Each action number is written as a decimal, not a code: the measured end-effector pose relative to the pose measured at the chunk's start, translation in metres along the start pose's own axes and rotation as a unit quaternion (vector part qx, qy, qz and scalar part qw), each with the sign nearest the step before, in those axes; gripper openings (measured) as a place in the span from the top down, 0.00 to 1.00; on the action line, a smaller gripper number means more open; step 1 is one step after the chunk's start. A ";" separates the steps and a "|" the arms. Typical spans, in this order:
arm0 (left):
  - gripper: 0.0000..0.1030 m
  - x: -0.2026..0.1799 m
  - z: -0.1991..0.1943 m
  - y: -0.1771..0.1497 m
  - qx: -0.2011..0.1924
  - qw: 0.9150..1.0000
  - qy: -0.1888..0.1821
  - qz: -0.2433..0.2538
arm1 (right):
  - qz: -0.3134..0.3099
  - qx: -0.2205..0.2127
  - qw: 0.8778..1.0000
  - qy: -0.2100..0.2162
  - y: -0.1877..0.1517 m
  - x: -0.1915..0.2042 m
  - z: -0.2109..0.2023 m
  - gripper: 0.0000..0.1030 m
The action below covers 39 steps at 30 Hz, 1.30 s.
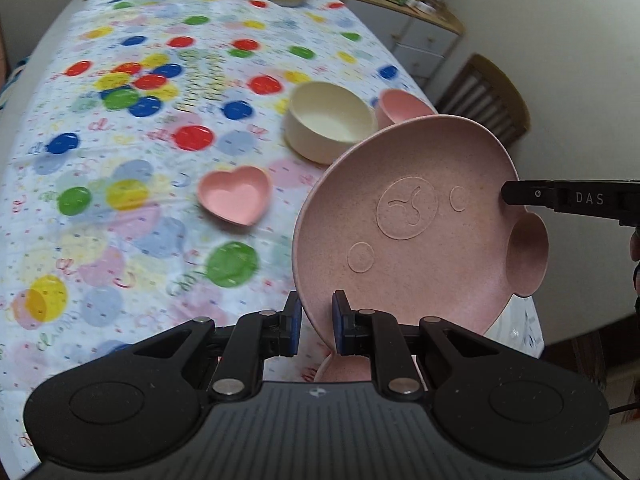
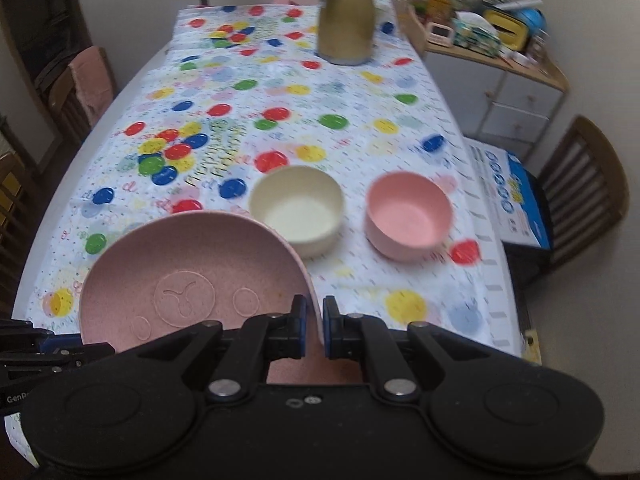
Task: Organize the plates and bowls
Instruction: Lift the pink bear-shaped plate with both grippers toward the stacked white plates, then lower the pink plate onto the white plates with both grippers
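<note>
A pink plate (image 1: 404, 232) with round ears and an embossed face is held tilted above the table. My left gripper (image 1: 316, 322) is shut on its lower rim. My right gripper (image 2: 315, 326) is shut on the plate's (image 2: 192, 272) right rim; its finger (image 1: 560, 198) shows at the plate's right edge in the left wrist view. On the table stand a cream bowl (image 1: 330, 124) (image 2: 298, 208), a pink bowl (image 2: 408, 214) (image 1: 400, 106) to its right, and a small pink heart-shaped dish (image 1: 236, 196) to the left.
The table wears a cloth with coloured dots (image 2: 280, 120). A gold jug (image 2: 346, 20) stands at the far end. Wooden chairs (image 2: 584, 184) stand at the right and left (image 2: 76, 96). A cluttered cabinet (image 2: 492, 64) is at the back right. A blue-and-white box (image 2: 516, 196) lies beside the table.
</note>
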<state>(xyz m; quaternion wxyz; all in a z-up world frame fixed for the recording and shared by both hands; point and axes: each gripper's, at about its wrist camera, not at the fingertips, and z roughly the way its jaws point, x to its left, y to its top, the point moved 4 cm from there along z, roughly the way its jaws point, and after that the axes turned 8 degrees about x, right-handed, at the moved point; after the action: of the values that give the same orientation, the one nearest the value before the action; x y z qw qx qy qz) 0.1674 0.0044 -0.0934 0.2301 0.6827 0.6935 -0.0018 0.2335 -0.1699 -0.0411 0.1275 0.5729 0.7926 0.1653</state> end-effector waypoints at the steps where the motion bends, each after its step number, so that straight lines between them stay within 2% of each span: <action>1: 0.85 -0.007 0.003 -0.002 0.004 1.000 -0.003 0.008 | 0.011 0.002 1.000 -0.004 -0.010 -0.009 -0.003 0.93; 8: 0.85 -0.056 0.027 -0.015 0.035 0.998 -0.019 0.056 | 0.075 0.018 0.997 -0.025 -0.065 -0.059 -0.009 0.93; 15: 0.85 -0.093 0.056 -0.023 0.070 0.994 -0.025 0.083 | 0.125 0.039 0.991 -0.031 -0.106 -0.100 -0.003 0.93; 22: 0.85 -0.118 0.081 -0.030 0.095 0.990 -0.014 0.102 | 0.158 0.063 0.985 -0.031 -0.140 -0.131 0.008 0.93; 30: 0.85 -0.129 0.100 -0.028 0.105 0.989 0.003 0.106 | 0.174 0.089 0.980 -0.022 -0.157 -0.148 0.028 0.93; 39: 0.85 -0.124 0.110 -0.023 0.106 0.990 0.021 0.095 | 0.159 0.100 0.982 -0.010 -0.152 -0.152 0.044 0.94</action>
<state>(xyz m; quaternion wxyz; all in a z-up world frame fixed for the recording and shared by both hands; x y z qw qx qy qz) 0.1760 -0.1495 -0.1589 0.1412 0.7660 0.6258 -0.0394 0.1662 -0.3529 -0.1409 0.0495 0.7032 0.7025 0.0979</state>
